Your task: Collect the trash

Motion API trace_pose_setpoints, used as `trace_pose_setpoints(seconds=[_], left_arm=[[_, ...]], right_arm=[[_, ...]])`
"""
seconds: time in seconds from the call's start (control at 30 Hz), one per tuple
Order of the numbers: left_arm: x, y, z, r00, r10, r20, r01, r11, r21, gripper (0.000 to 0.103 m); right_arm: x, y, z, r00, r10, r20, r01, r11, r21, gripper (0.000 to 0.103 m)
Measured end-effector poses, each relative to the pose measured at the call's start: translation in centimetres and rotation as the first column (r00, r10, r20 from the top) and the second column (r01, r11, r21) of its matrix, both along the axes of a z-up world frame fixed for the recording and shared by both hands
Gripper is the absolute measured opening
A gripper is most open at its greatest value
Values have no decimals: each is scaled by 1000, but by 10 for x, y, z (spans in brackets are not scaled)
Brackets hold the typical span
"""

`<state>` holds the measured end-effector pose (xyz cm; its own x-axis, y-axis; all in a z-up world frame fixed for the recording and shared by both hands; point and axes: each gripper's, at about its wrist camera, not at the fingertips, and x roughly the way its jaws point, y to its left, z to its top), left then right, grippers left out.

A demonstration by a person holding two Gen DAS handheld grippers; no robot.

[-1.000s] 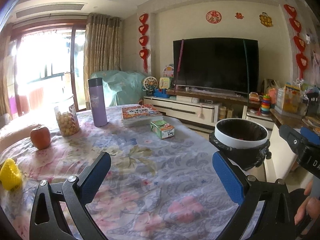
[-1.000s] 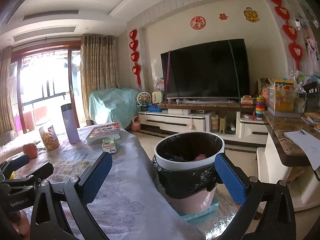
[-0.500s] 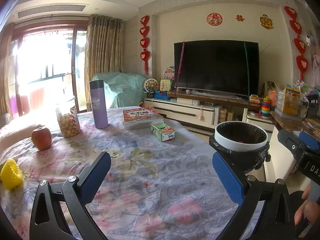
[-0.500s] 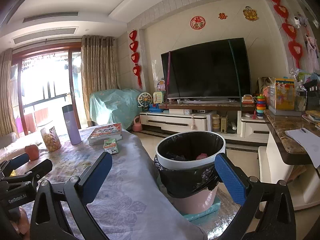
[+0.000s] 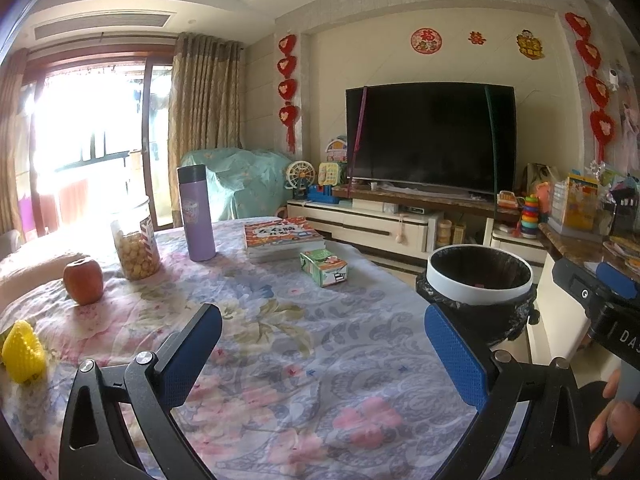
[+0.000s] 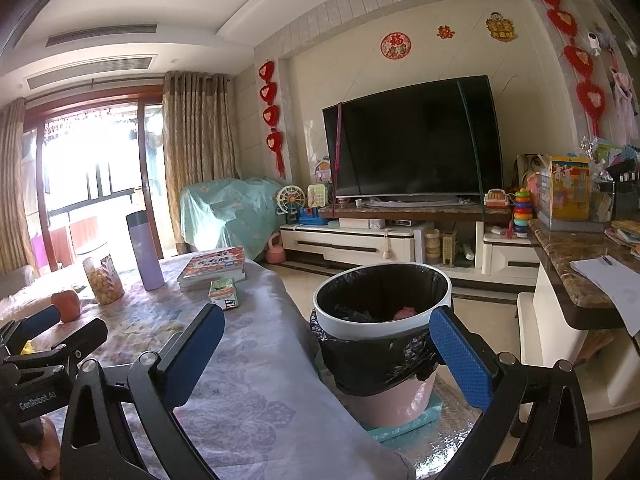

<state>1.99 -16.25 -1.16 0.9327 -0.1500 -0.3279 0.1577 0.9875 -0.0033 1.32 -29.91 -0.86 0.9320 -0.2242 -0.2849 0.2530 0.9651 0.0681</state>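
A pink trash bin [image 6: 384,344] with a white rim and black liner stands on the floor beside the table's right edge; it also shows in the left wrist view [image 5: 480,284]. Pink trash [image 6: 404,314] lies inside. A green carton [image 5: 324,267] lies on the floral tablecloth [image 5: 280,340], also in the right wrist view [image 6: 224,293]. A yellow crumpled item [image 5: 22,350] lies at the table's left edge. My left gripper [image 5: 324,354] is open and empty above the table. My right gripper [image 6: 328,354] is open and empty, near the bin.
On the table stand a purple flask [image 5: 196,214], a snack jar [image 5: 136,246], an apple [image 5: 83,281] and books [image 5: 282,238]. A TV cabinet [image 6: 360,240] lines the far wall. A marble counter [image 6: 576,264] is at the right.
Both grippers have shifted slightly; the views have tilted a little upward. Both stay open and empty.
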Motion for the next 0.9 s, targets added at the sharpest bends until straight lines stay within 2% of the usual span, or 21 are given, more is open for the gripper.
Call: trace_pose_setpoints(seconds=[0.9], left_arm=[[-1,-1,1,1000,2,-3,-2,1000,2,102]], right_arm=[[1,6,-1,1000,6,1,-6,1000,-4,103]])
